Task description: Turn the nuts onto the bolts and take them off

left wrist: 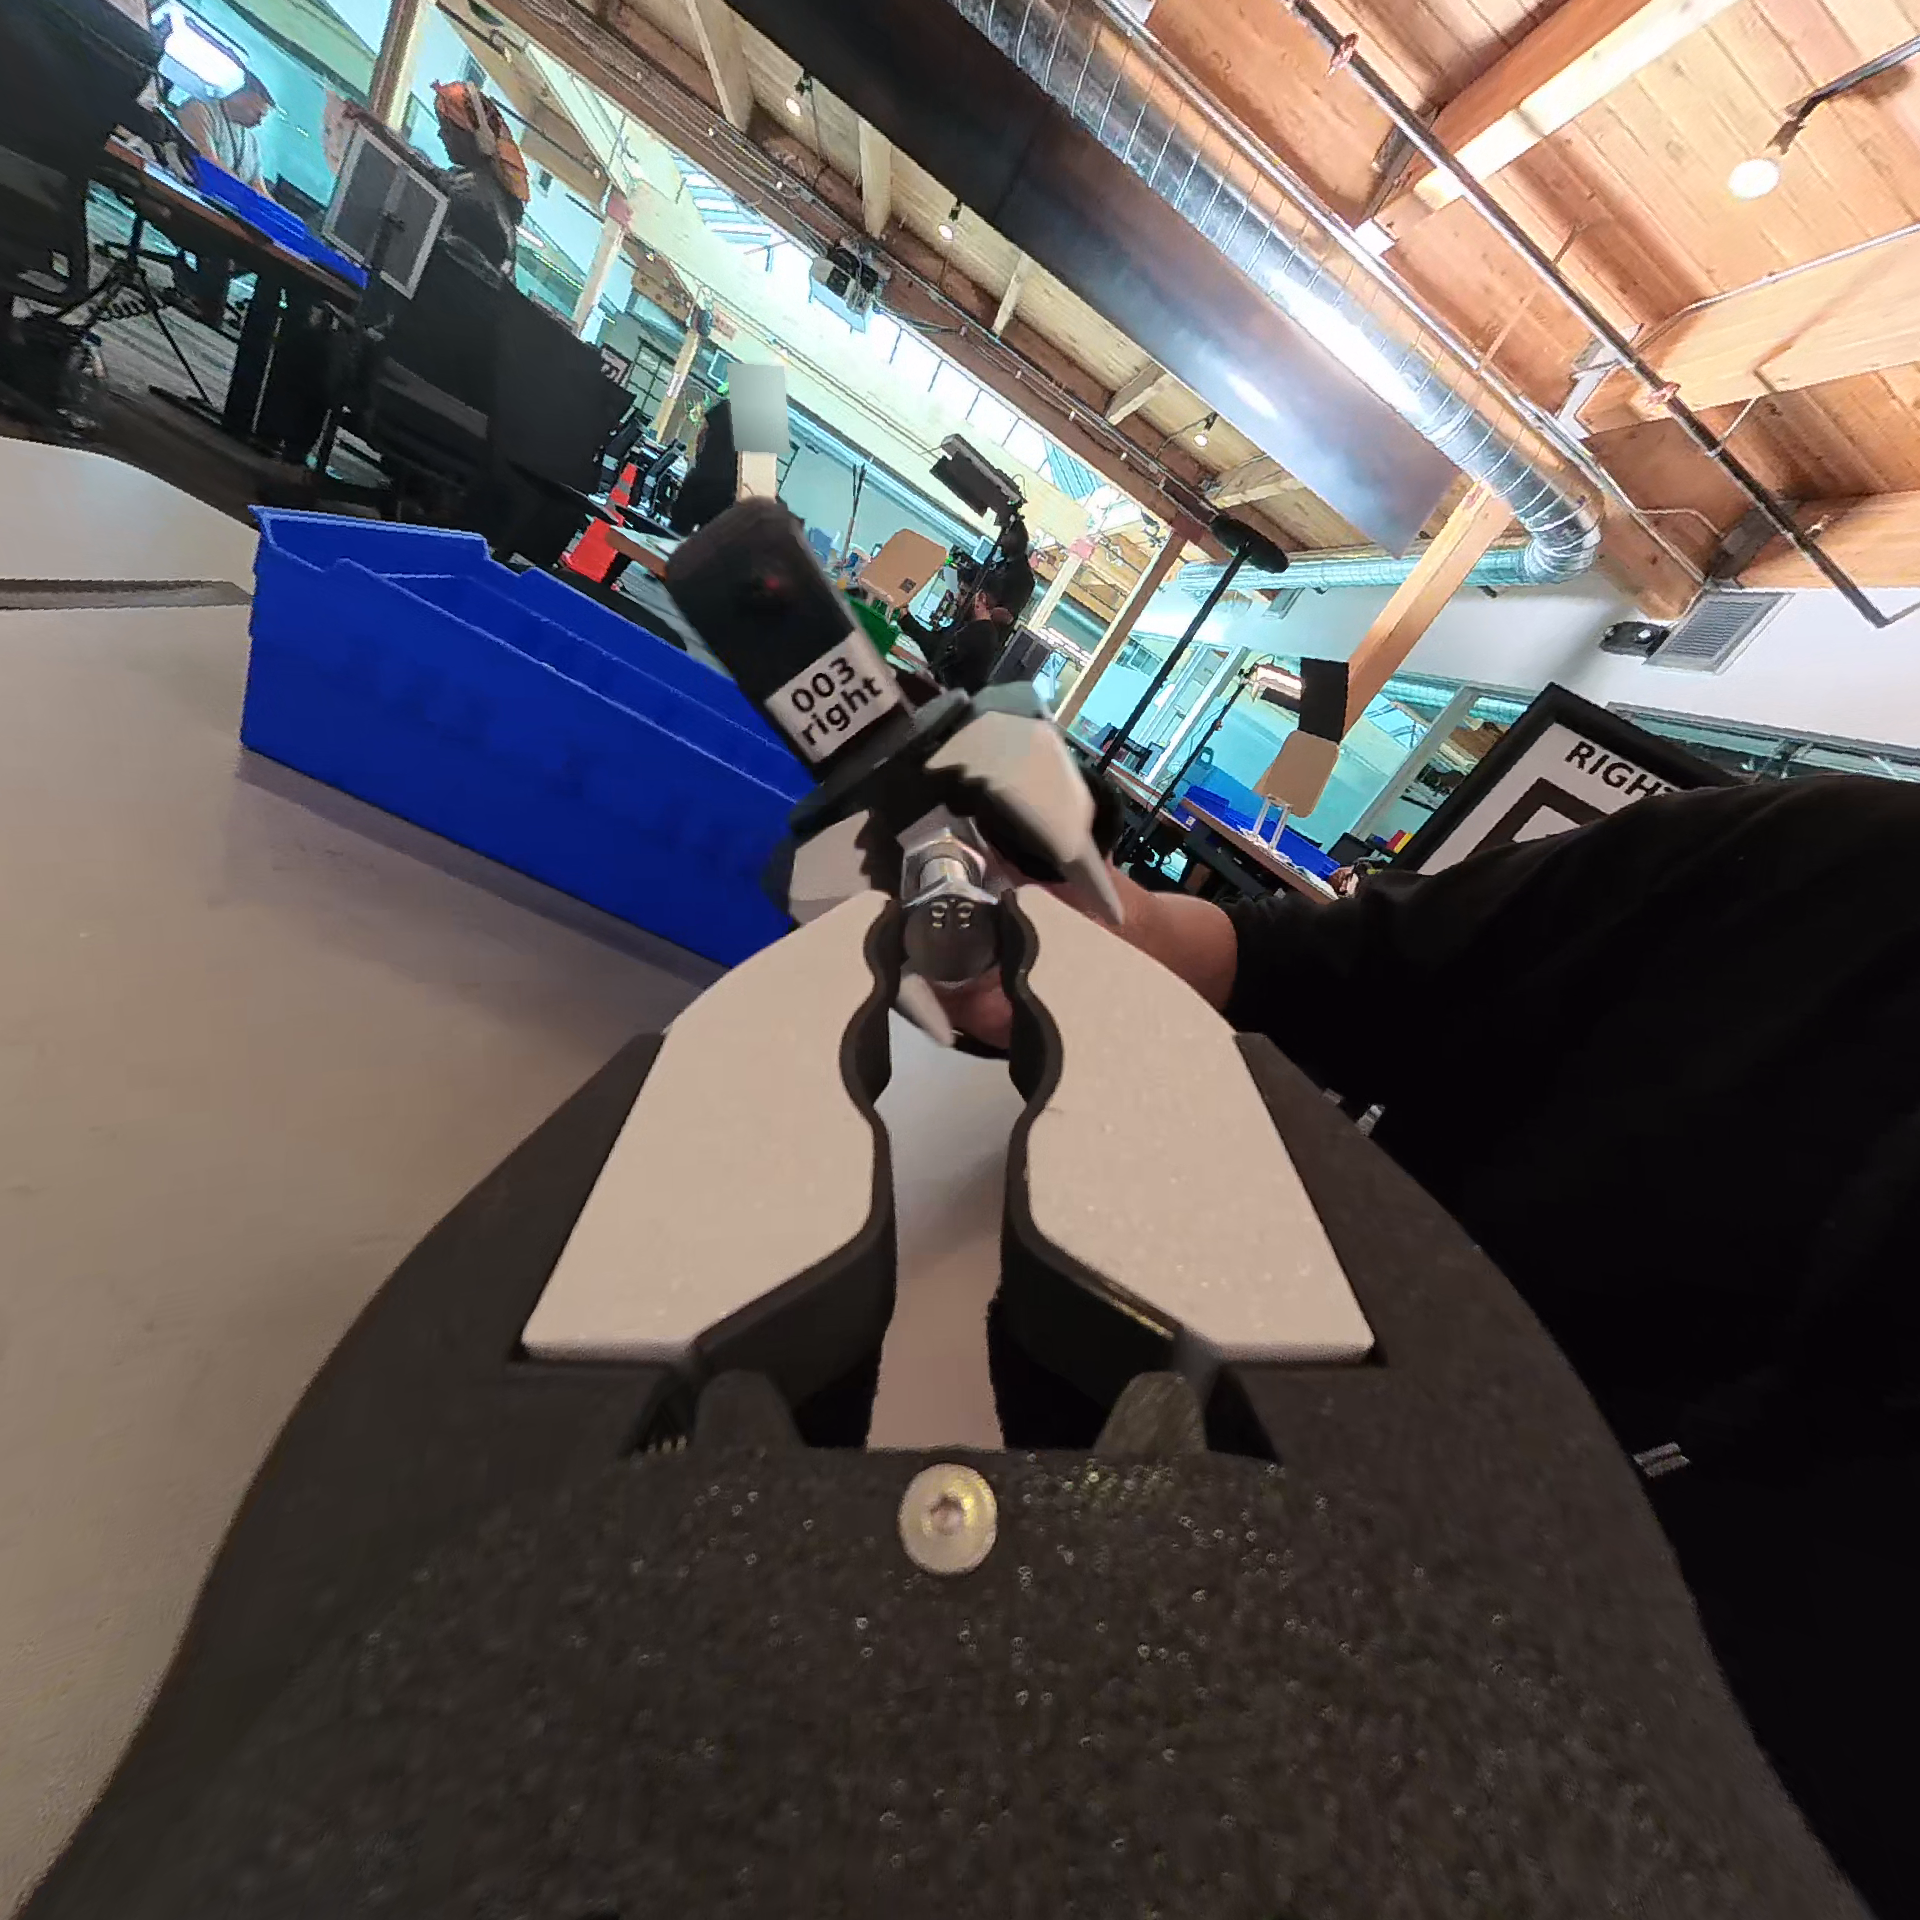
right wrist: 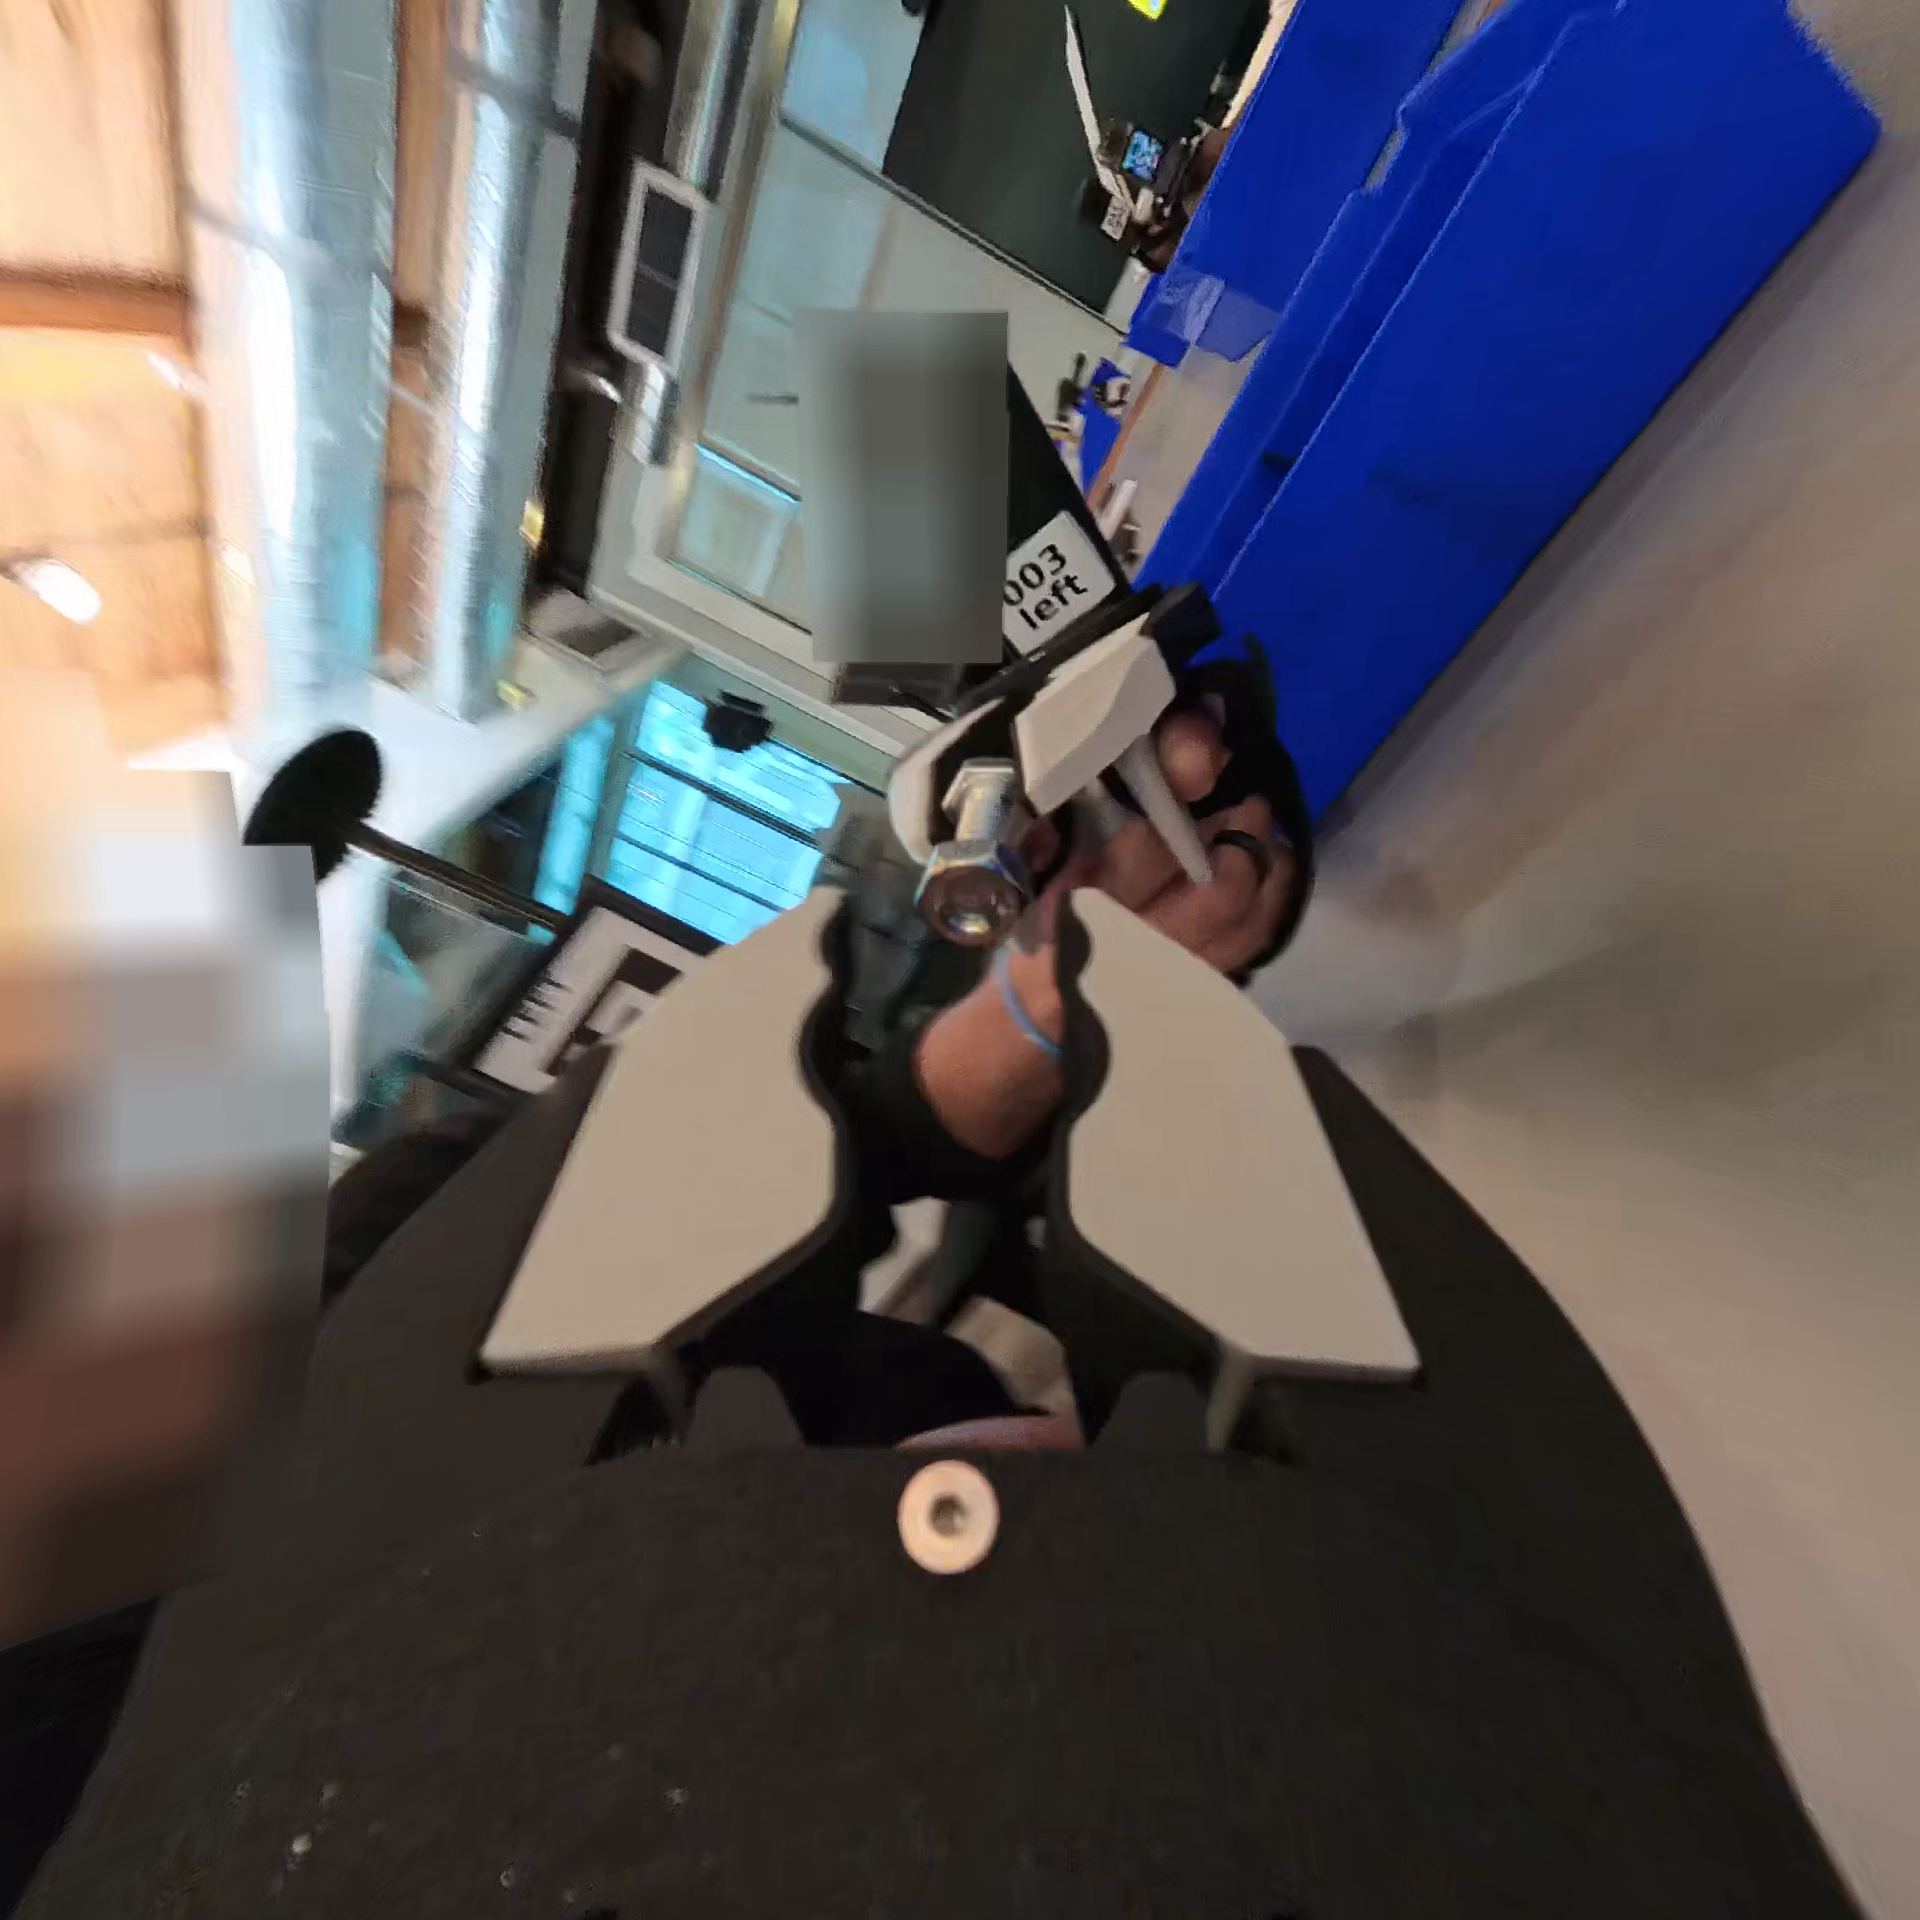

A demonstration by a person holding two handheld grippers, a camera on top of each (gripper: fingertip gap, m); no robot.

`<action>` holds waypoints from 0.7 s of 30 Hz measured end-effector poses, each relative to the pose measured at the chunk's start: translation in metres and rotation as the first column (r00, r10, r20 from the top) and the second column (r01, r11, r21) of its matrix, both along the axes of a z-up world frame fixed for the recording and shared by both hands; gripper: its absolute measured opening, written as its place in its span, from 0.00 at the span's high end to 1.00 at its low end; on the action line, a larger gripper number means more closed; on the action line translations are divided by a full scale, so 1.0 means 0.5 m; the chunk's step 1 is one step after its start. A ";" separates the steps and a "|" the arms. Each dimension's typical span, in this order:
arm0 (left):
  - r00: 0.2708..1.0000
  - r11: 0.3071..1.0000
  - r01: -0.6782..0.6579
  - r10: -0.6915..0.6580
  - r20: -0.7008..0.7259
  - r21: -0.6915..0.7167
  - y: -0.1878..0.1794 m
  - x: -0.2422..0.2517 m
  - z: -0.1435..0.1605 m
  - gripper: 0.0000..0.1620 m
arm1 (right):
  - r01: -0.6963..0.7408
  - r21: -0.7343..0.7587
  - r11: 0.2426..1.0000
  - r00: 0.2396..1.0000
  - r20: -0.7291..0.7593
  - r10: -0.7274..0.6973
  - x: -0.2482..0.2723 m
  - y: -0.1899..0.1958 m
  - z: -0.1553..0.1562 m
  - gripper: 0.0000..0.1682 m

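The left gripper [left wrist: 943,935] is nearest in its own view. Its two pale fingers [left wrist: 748,1122] are drawn almost together, and the notch at their tips is clamped on the head of the silver bolt [left wrist: 940,940], so the bolt is held up above the white table [left wrist: 208,935] rather than lying on it. On the bolt's shank, just beyond the head, sits the hex nut [left wrist: 935,871]. The right gripper [right wrist: 956,914] faces the bolt from its far end. In the right wrist view, which is smeared, its jaws stand clearly apart with the nut [right wrist: 971,883] and the tip of the bolt [right wrist: 982,810] between the fingertips; a gap shows on either side, so it has hold of nothing. Behind the bolt in that view, a hand [right wrist: 1216,883] wraps the handle of the left gripper. A black sleeve [left wrist: 1558,987] reaches in from the right of the bolt in the left wrist view. Farther back and to the left of the bolt, a blue bin [left wrist: 499,707] rests on the table
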State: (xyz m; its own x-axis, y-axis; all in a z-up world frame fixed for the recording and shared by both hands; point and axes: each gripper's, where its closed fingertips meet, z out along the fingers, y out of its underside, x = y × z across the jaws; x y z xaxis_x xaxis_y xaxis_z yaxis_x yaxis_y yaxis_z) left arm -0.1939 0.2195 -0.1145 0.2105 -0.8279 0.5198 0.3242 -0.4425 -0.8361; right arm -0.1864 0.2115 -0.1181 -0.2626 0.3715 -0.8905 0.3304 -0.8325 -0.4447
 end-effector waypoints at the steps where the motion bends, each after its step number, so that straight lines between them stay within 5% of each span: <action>1: 1.000 1.000 0.004 -0.004 0.005 -0.003 0.000 0.000 0.000 0.89 | 0.009 0.104 0.995 1.000 0.000 -0.009 0.001 -0.001 -0.005 0.71; 3: 1.000 1.000 0.016 -0.016 0.019 -0.013 -0.001 -0.001 0.000 0.90 | 0.037 0.427 0.903 0.999 0.004 -0.042 0.005 -0.001 -0.023 0.67; 4: 1.000 1.000 0.017 -0.017 0.024 -0.017 -0.001 -0.002 0.000 0.90 | 0.059 0.610 0.790 0.997 0.010 -0.082 0.006 0.007 -0.035 0.64; 6: 0.999 0.999 0.034 -0.033 0.042 -0.026 -0.002 -0.002 0.001 0.90 | 0.090 0.903 0.420 0.990 -0.035 -0.137 0.012 0.021 -0.043 0.62; 9: 0.997 0.998 0.056 -0.054 0.064 -0.040 -0.003 -0.001 0.000 0.90 | 0.131 0.985 -0.116 0.974 -0.149 -0.168 0.020 0.040 -0.024 0.68; 11: 0.997 0.997 0.056 -0.054 0.057 -0.045 -0.002 0.001 -0.004 0.89 | 0.135 0.948 -0.287 0.976 -0.177 -0.127 0.019 0.032 -0.017 0.71; 15: 0.997 0.997 0.065 -0.063 0.038 -0.048 -0.004 0.008 -0.008 0.89 | 0.130 0.949 -0.286 0.980 -0.166 -0.107 0.012 0.025 -0.011 0.89; 17: 0.998 0.997 0.056 -0.054 0.042 -0.047 -0.003 0.006 -0.007 0.89 | 0.120 0.973 -0.199 0.982 -0.145 -0.119 0.009 0.027 -0.010 0.90; 19: 0.998 0.998 0.056 -0.055 0.036 -0.039 -0.004 0.004 -0.006 0.89 | 0.102 0.994 0.027 0.987 -0.098 -0.131 0.007 0.024 -0.010 0.90; 21: 0.999 0.999 0.042 -0.041 0.022 -0.024 -0.004 0.004 -0.004 0.89 | 0.074 0.918 0.390 0.991 -0.024 -0.130 0.006 0.021 -0.010 0.90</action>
